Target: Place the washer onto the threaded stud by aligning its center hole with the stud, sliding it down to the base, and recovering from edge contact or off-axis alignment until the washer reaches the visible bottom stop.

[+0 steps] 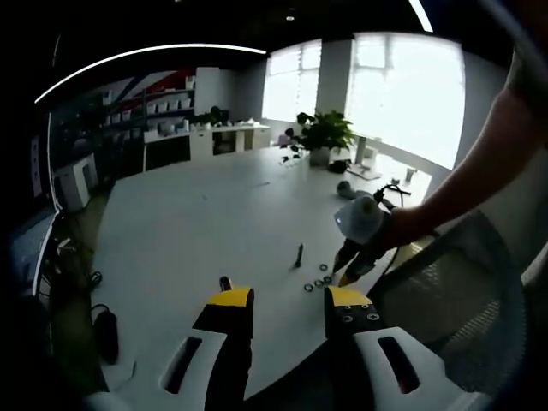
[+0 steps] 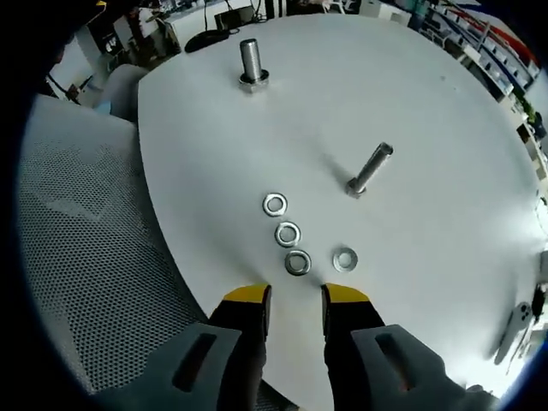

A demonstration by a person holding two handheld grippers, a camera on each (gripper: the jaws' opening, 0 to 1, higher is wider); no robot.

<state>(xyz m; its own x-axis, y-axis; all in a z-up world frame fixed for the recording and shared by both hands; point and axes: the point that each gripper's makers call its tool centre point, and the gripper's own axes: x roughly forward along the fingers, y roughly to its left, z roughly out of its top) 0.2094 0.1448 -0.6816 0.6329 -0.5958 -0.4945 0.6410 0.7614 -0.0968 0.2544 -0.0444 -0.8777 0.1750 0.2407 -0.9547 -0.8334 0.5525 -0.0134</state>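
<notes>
Tabletop [image 2: 411,103], white and broad, is spreading out under both my grippers, and beside it a grey mesh chair back [image 2: 94,257] is taking up the near side in the right gripper view. In the left gripper view I am looking across the same table toward a potted plant [image 1: 324,133] by bright windows, with shelving along the far wall. My right arm is reaching in from the right there, carrying my right gripper [image 1: 351,272] down close to the little cluster of parts. My left gripper [image 1: 287,300] is hanging above the near table edge, its yellow-tipped jaws standing apart with nothing between them. In the right gripper view, my right gripper [image 2: 295,295] is hovering just above the washers, jaws parted to a narrow gap and holding nothing. Ahead, the threaded stud [image 2: 370,169] is standing on its head, leaning in this fisheye view, bare of any washer. Farther off near the table edge, a second bolt [image 2: 251,64] is standing upright on its own base. Between stud and jaws, three washers are lying flat in a short line: the far washer [image 2: 275,205], the middle washer [image 2: 288,234], and the near washer [image 2: 298,262] just ahead of my fingertips. A fourth washer [image 2: 345,259] is lying apart to the right, nearest the stud.
</notes>
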